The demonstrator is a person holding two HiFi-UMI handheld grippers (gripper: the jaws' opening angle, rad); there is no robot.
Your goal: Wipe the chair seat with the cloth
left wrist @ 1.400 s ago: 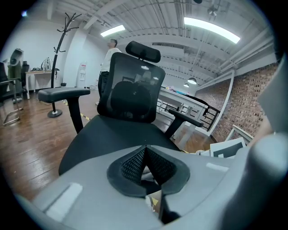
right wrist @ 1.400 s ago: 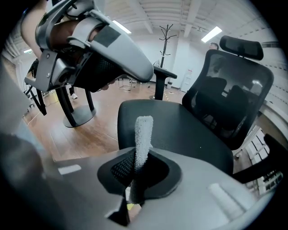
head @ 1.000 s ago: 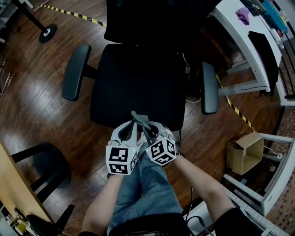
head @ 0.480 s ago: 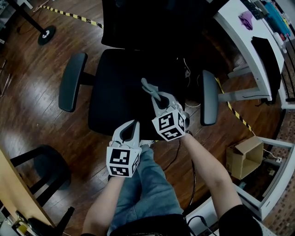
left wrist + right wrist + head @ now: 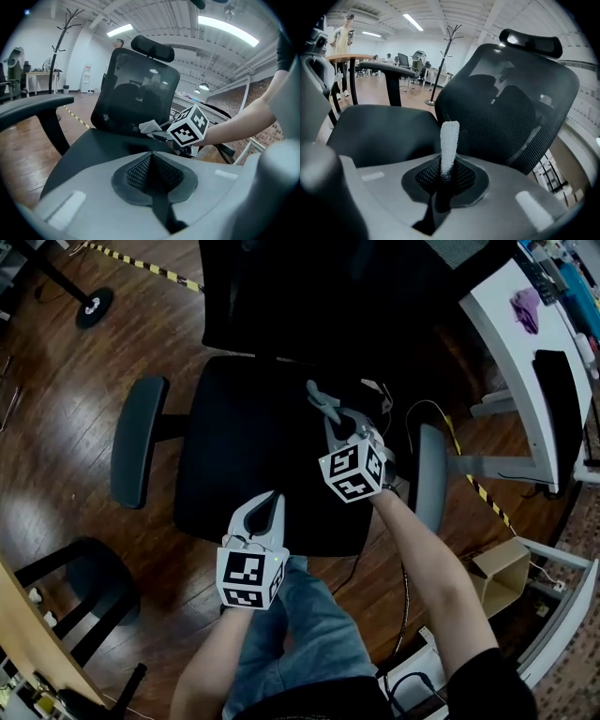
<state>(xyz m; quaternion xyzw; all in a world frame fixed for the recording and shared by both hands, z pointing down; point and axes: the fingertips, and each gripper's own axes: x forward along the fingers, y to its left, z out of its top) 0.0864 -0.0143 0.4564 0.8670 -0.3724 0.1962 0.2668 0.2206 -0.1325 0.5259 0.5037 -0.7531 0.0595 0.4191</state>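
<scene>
Pinching the pale cloth [image 5: 449, 140] between the clamped fingers of the right gripper [image 5: 324, 409], with a strip poking out past the tips, over the rear right part of the black chair seat [image 5: 248, 456], close to the backrest [image 5: 309, 296]. Holding the left gripper [image 5: 274, 496] over the seat's front edge, well apart from the right one, with fingers pressed together on nothing.

No words, brands or numbers are legible anywhere. The only printed marks are black-and-white square code patterns on the cube [image 5: 249, 579] of the left tongs [image 5: 271, 501] and the cube [image 5: 354, 472] of the right tongs [image 5: 322, 401].
</scene>
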